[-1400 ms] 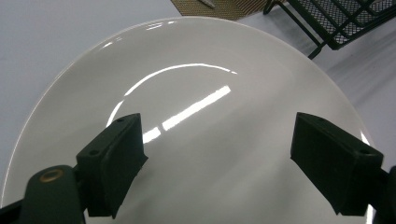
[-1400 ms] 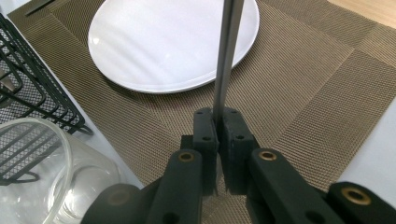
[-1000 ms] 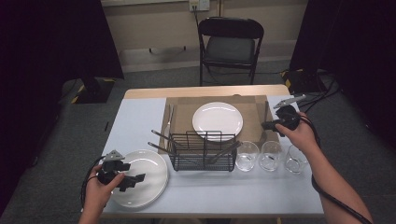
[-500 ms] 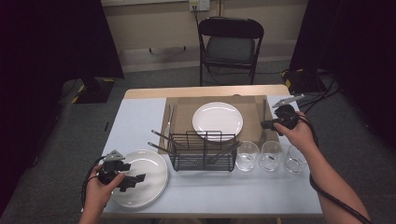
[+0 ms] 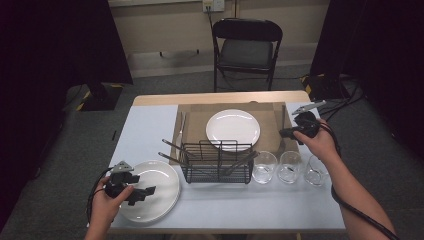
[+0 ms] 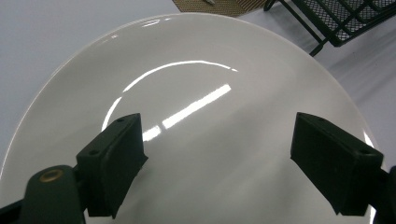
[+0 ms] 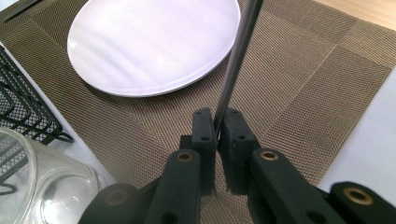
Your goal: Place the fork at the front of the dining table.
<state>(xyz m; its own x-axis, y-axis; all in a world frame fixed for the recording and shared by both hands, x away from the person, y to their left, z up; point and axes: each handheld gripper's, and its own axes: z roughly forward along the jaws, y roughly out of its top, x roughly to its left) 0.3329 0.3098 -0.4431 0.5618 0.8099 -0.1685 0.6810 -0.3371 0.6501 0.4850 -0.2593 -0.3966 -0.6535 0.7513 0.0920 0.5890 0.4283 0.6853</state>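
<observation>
- My right gripper [image 7: 217,128] has its jaws pressed together on a thin metal utensil handle [image 7: 236,60]; which utensil it is I cannot tell, since its far end runs out of the right gripper view.
- That handle rises from the jaws over the woven brown placemat [image 7: 299,84], just right of the plate lying on the mat.
- In the high view my right gripper [image 5: 289,133] sits at the placemat's [image 5: 195,122] right edge, behind the glasses.
- My left gripper [image 6: 215,172] has its jaws wide apart, with nothing between them, hovering over the near white plate [image 6: 196,107]; whether the pads touch it I cannot tell.
- In the high view my left gripper [image 5: 145,192] is over that plate [image 5: 162,182], which lies left of the black wire rack [image 5: 216,162].
- Two white plates: one [image 5: 233,129] on the placemat behind the rack, the other beside the rack at the table's [image 5: 145,130] front left.
- Three clear glasses [image 5: 291,167] stand in a row just right of the rack.
- One wire rack, with several utensils [image 5: 172,159] poking out of it to the left; I cannot count them surely.
- One more utensil [image 5: 181,131] lies on the placemat's left strip, behind the rack.
- One black folding chair [image 5: 246,47] stands beyond the table, well behind the rack.
</observation>
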